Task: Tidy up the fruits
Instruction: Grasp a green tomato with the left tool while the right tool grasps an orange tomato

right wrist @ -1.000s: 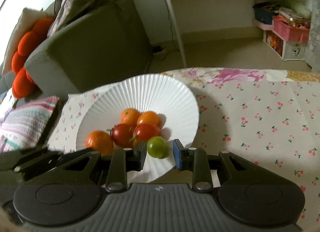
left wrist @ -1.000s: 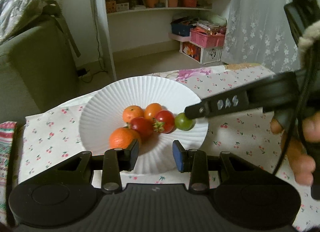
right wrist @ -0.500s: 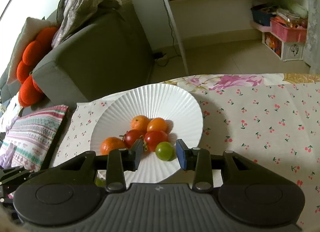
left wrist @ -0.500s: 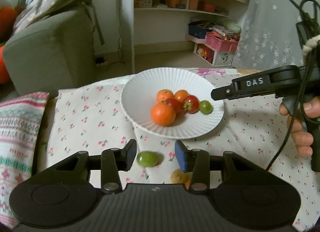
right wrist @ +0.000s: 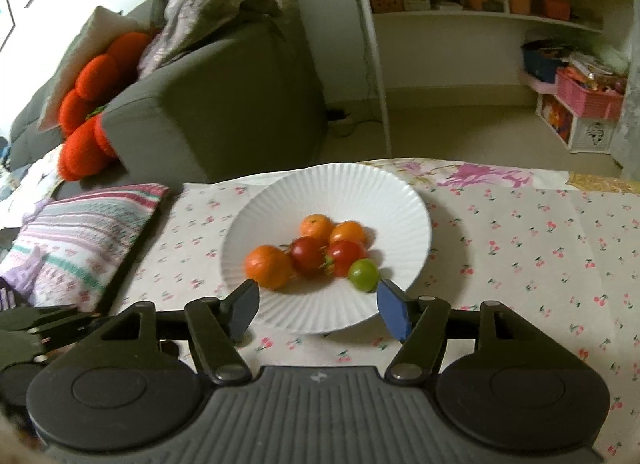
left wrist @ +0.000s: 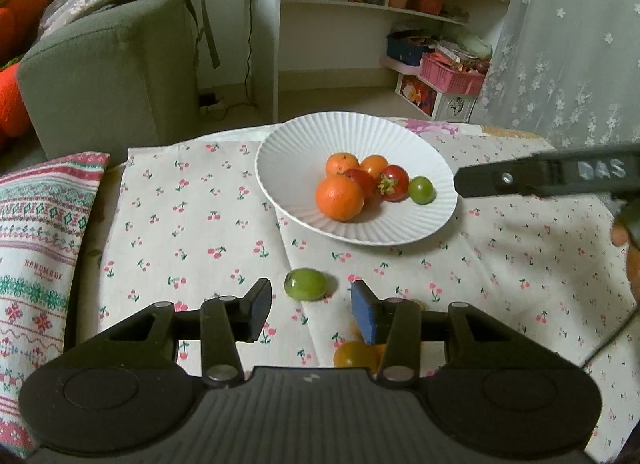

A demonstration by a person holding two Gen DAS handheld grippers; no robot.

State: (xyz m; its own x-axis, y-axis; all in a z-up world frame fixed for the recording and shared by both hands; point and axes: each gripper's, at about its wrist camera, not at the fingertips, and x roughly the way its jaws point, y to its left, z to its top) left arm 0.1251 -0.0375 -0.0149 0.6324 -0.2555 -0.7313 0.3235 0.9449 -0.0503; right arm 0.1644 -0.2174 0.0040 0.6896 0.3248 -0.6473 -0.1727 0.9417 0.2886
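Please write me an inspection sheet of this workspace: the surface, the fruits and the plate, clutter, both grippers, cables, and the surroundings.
Surface: cherry-print cloth over the table, creased near the plate.
Job's things: white plate holds three oranges, two red tomatoes and a green tomato. A second green fruit and a yellow fruit lie on the cloth.
Clutter: striped pillow at the table's left edge.
Grippers: left gripper open, empty, just short of the loose green fruit; right gripper open, empty, at the plate's near rim.
Cables: wire hanging beside the shelf.
Surroundings: grey sofa, white shelf, pink basket, curtain.
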